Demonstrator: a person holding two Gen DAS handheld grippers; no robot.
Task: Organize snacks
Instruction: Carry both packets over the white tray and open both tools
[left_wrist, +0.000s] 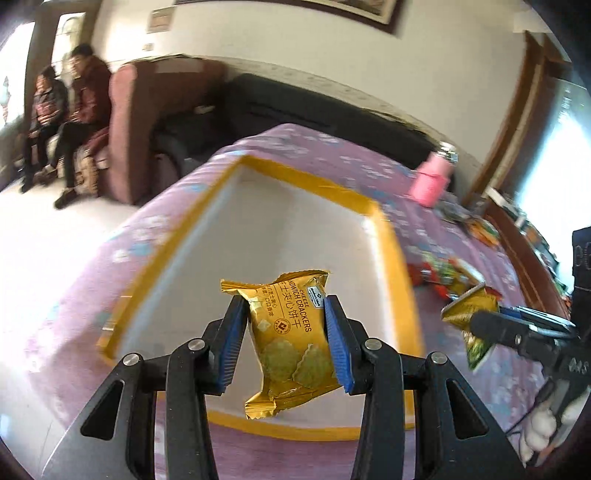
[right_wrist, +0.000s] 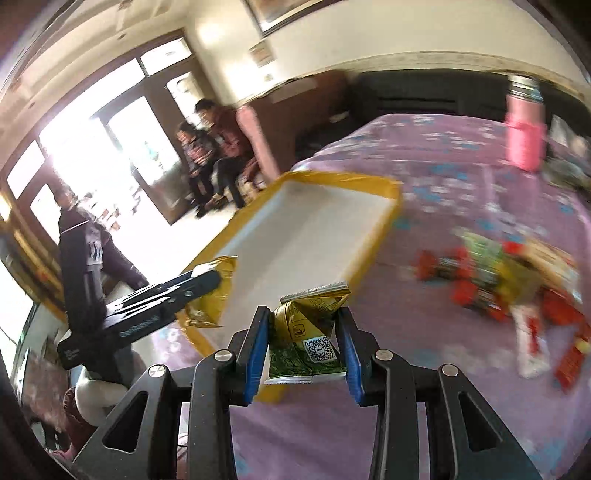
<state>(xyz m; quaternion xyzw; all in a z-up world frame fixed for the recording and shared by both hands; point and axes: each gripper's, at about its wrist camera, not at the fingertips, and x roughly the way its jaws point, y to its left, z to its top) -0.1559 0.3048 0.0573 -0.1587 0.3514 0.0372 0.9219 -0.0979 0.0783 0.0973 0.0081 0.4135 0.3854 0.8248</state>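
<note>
So far nothing lies in the yellow-rimmed tray (left_wrist: 384, 236), which sits just ahead of both grippers on the purple-clothed surface (right_wrist: 461, 155). Your left gripper (left_wrist: 284, 332) is clenched on a gold cheese cracker packet (left_wrist: 290, 339) held above the tray's near edge; your right gripper (right_wrist: 304, 347) grips a gold-and-green snack packet (right_wrist: 310, 332) beside that edge. A loose pile of snacks (right_wrist: 509, 280), off to the right gripper's right, remains to be sorted.

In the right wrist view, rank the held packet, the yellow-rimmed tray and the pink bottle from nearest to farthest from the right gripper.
1. Held packet, between the right gripper fingers.
2. Yellow-rimmed tray, just ahead, to the left.
3. Pink bottle, far right end of the table.
</note>
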